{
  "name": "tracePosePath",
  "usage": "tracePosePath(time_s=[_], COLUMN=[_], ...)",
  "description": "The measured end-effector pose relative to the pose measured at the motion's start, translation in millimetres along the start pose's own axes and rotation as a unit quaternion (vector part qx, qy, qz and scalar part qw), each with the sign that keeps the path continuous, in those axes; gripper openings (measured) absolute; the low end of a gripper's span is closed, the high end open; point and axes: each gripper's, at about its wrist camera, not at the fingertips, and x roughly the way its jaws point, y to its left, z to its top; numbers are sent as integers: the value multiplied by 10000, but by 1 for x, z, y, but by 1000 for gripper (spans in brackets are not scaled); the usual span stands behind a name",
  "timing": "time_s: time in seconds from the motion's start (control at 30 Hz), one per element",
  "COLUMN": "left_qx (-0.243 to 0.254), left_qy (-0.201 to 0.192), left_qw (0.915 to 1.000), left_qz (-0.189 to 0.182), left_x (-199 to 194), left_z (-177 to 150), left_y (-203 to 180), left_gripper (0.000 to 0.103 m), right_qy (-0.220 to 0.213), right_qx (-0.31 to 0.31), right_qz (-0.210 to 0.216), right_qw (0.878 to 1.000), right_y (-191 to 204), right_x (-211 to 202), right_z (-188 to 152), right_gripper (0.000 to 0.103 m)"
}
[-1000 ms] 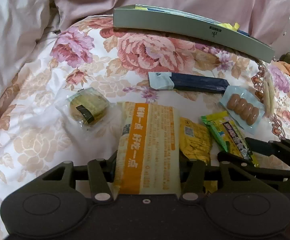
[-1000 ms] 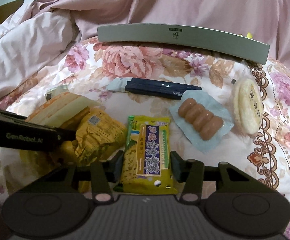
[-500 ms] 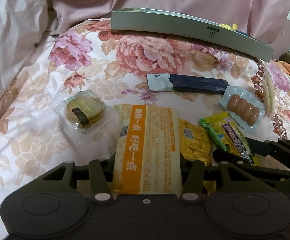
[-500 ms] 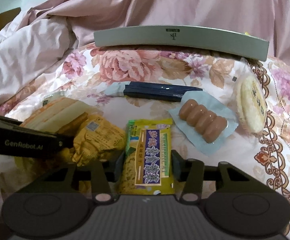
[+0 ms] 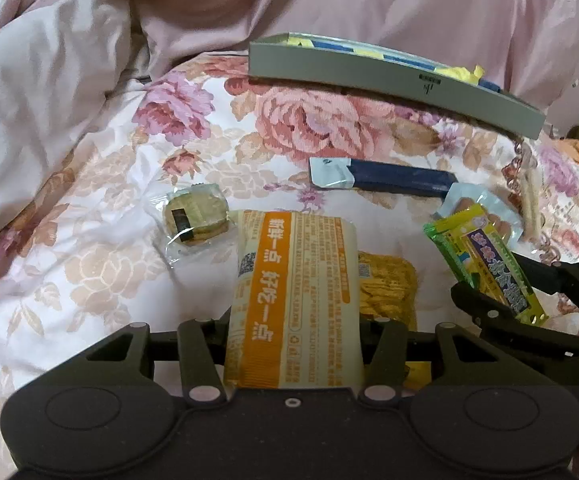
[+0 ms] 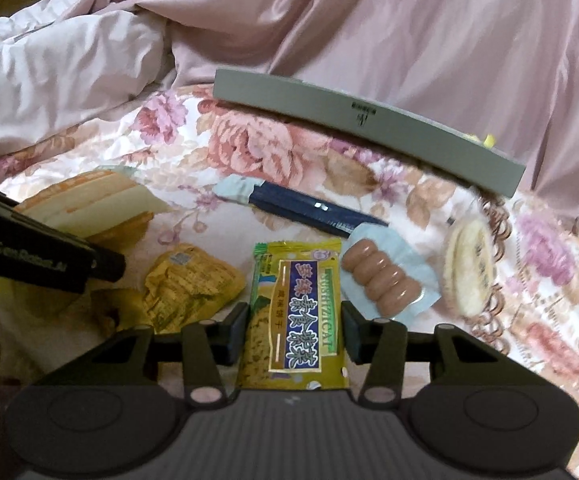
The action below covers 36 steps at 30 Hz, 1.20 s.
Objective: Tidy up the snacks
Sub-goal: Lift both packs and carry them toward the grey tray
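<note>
Near the grey tray, each gripper squeezes one light, crinkly pack at its bottom end: left gripper the orange pack, right gripper the yellow-green pack.

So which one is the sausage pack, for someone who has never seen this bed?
Start at the long grey box at the far side of the flowered bedspread. Nearer than it lies a dark blue bar; the sausage pack touches that bar's right end, left of a round pale cracker. It alone shows a row of brown links under clear film.
</note>
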Motion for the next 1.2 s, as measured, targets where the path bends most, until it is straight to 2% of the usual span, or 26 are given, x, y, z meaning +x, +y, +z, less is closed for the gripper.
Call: tracePosePath(time_s=[0.33, 0.53, 0.7, 0.97, 1.2], left_qx=[-199, -225, -249, -294, -307], left_qy=[-326, -316, -218, -500, -616], left_qw=[9992, 9992, 9994, 9981, 9972], left_qz=[-100, -126, -122, -216, -293], left_x=[-13, -6, 0, -8, -11], left_z=[0, 1, -4, -1, 14], left_y=[-1, -2, 0, -1, -7], left_gripper=[51, 51, 51, 51, 51], right_qy=[-251, -379, -274, -354, -517], right_qx=[305, 433, 485, 376, 389], right_qz=[166, 214, 237, 175, 199], right_qw=[9991, 9981, 9982, 9985, 9977], right_y=[-13, -18, -19, -16, -18], right_x=[-15, -13, -6, -8, -12], right_z=[7, 9, 7, 7, 11], right_gripper=[52, 52, 52, 52, 52])
